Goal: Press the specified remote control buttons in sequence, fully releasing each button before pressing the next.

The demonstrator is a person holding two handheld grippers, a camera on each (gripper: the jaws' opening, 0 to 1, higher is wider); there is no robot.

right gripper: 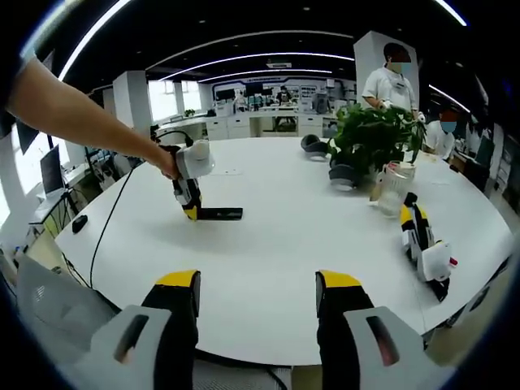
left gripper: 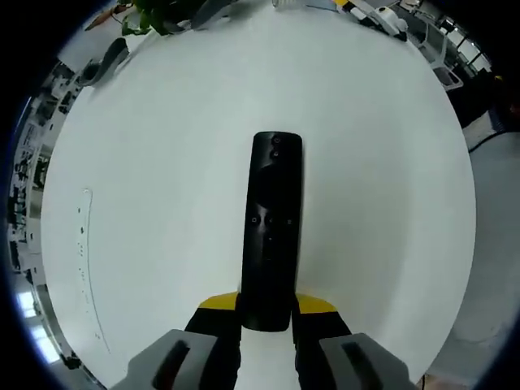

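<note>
A long black remote control lies over the white table in the left gripper view, its near end clamped between my left gripper's yellow-tipped fingers. In the right gripper view the same remote rests flat on the table, held at one end by the left gripper in a person's hand. My right gripper stands open well short of the remote, above the table's near edge, with nothing between its fingers.
A potted plant and a glass jar stand at the right of the table. Another gripper tool lies near the right edge. A cable trails off the left side. Two people stand beyond the plant.
</note>
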